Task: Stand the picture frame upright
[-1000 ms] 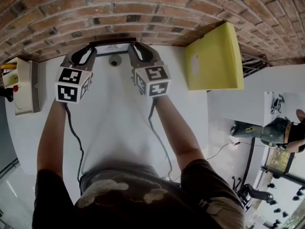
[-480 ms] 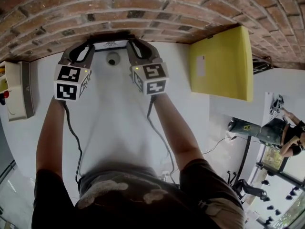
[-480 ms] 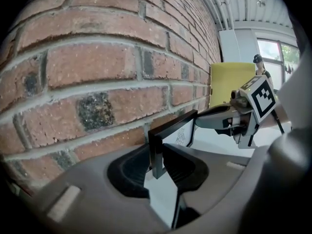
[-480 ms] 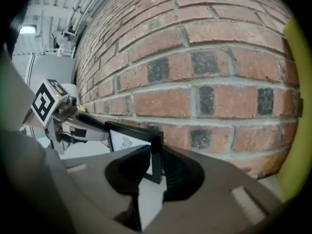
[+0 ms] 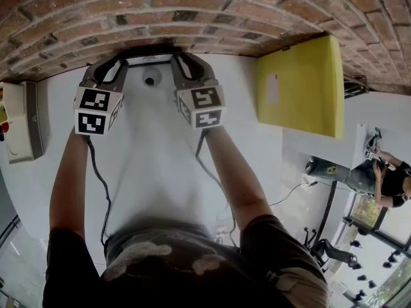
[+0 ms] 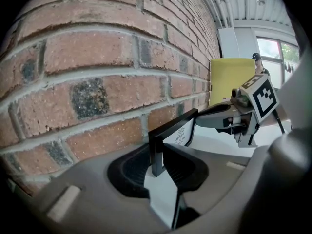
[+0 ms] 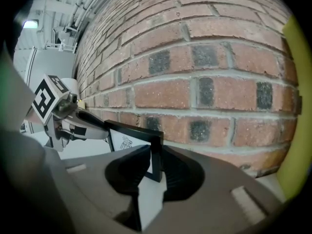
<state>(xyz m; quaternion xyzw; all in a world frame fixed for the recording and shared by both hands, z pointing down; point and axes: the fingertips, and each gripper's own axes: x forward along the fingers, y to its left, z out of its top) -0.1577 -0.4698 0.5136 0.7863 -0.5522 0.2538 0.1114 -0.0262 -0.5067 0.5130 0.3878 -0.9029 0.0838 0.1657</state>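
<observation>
Already the picture frame (image 5: 151,59) is held upright at the far edge of the tabletop (image 5: 160,159), just before the brick wall (image 5: 192,18), its long axis running side to side, the left gripper (image 5: 122,63) pinching its left end and the right gripper (image 5: 178,61) its right end, equally near.

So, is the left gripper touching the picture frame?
Touching. The left gripper view shows the left gripper clamping the picture frame by its side bar, jaws against it.
</observation>
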